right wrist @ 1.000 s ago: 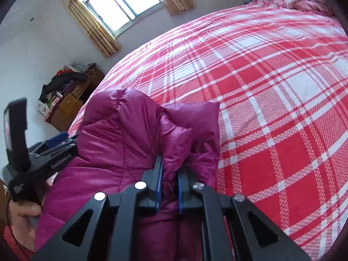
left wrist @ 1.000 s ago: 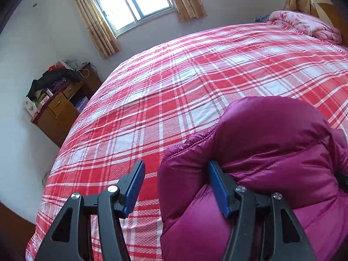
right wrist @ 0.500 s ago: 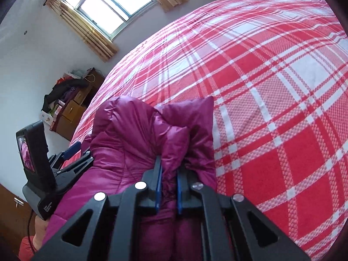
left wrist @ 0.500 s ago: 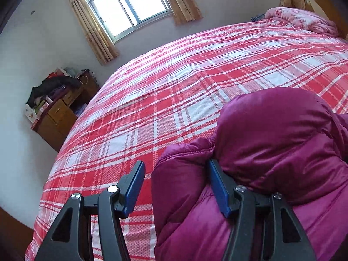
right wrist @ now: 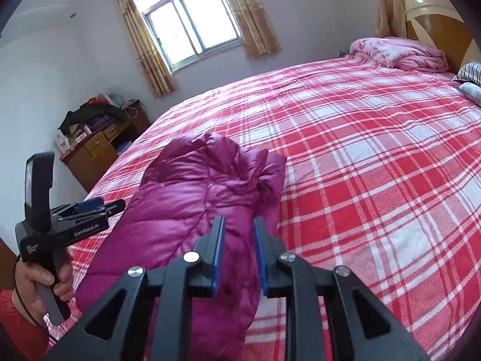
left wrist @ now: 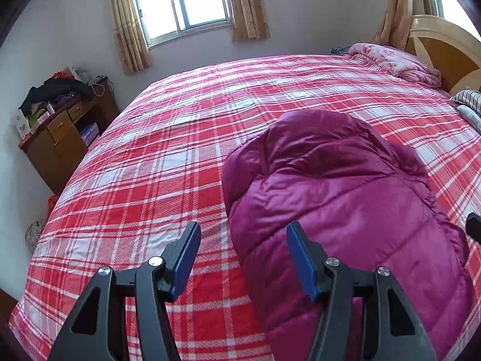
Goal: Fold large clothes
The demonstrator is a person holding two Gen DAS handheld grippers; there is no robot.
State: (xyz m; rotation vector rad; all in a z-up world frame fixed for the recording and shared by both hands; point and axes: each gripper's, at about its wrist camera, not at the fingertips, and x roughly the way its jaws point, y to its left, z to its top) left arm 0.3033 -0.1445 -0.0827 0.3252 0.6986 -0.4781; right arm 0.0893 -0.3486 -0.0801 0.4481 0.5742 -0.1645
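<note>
jacket [left wrist: 345, 198] lies folded on bed [left wrist: 156, 180]; left gripper [left wrist: 243, 258] released beside it; right gripper [right wrist: 239, 252] opening, jacket between its jaws

Red plaid bedspread [left wrist: 156, 162], curtained window [left wrist: 183, 3], cluttered wooden dresser [left wrist: 60, 132] — pink quilt [left wrist: 396, 63], headboard [left wrist: 445, 45]

Free: broad red-and-white plaid bedspread [left wrist: 168, 162], far and left portions. Obstructions: bulky magenta quilted down jacket [left wrist: 345, 198], near side; crumpled pink floral blanket [left wrist: 396, 63], beside the headboard.

Bed [left wrist: 168, 162] in red plaid sheet, magenta puffer jacket [left wrist: 345, 198] near its foot, pink quilt [left wrist: 396, 61] by headboard [left wrist: 445, 48]
</note>
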